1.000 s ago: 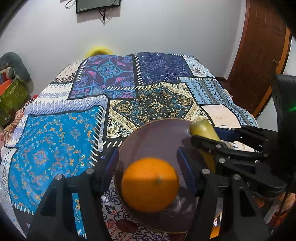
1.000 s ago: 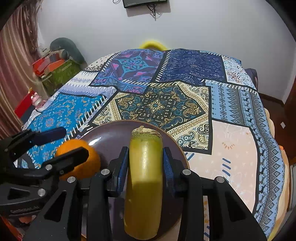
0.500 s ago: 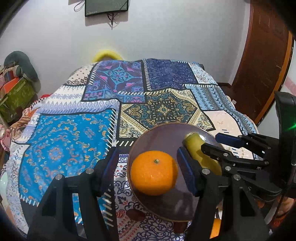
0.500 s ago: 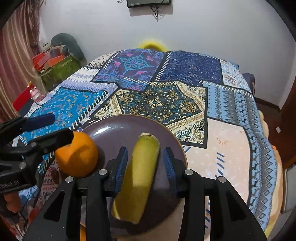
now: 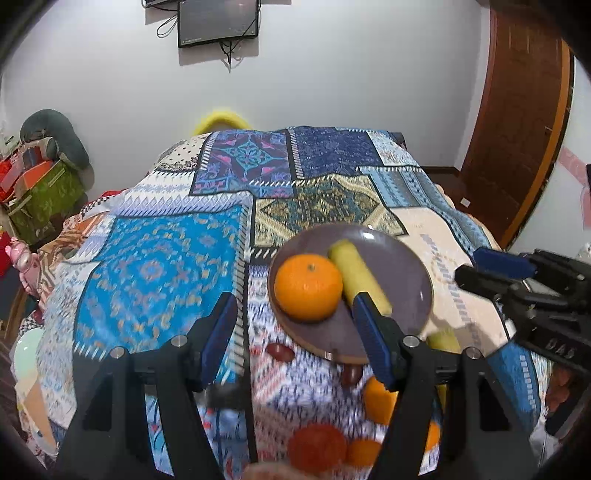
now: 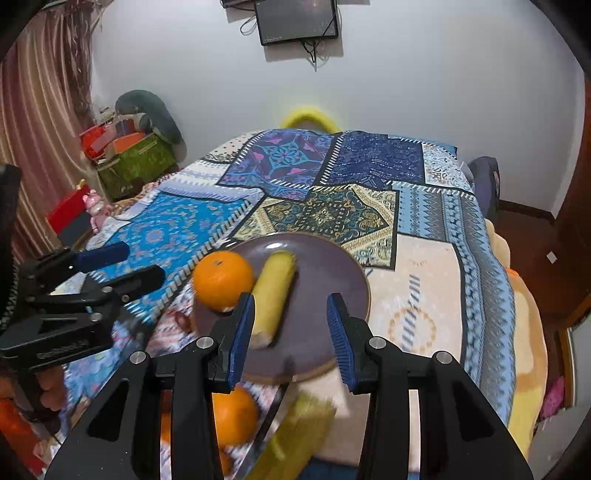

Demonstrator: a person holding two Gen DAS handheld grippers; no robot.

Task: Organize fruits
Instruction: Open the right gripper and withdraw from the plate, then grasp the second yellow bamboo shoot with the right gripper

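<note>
**Operator:** Report the work surface.

**Inspector:** A bed covered by a patchwork bedspread (image 5: 155, 266) with blue, navy, gold and cream panels. A purple-grey plate (image 6: 332, 280) lies on it near the front edge. On the plate an orange (image 5: 308, 287) and a yellow-green banana (image 5: 360, 277) rest side by side, touching.

**Operator:** Other fruit?

**Inspector:** In front of the plate, on the bedspread: a second orange (image 6: 232, 415), a second banana (image 6: 295, 432), and several small dark red fruits (image 5: 281, 352). More orange and red fruit sits at the bottom edge of the left wrist view, blurred.

**Operator:** Left gripper status.

**Inspector:** The left gripper (image 5: 295, 336) has its jaws standing well apart. Nothing is between the pads; the plated orange appears beyond them, untouched.

**Operator:** Right gripper status.

**Inspector:** The right gripper (image 6: 291, 332) has jaws parted and empty. The plated banana lies beyond the left pad, clear of both pads.

**Operator:** Room.

**Inspector:** A pale wall with a mounted screen (image 6: 297, 20) and hanging cables. A yellow object (image 6: 308, 117) shows behind the far end of the bed. To the left, a striped curtain (image 6: 40, 122), a green box (image 6: 138, 160) stacked with red and orange items, and a grey cushion (image 6: 149, 110). To the right, a brown wooden door (image 5: 517, 129).
</note>
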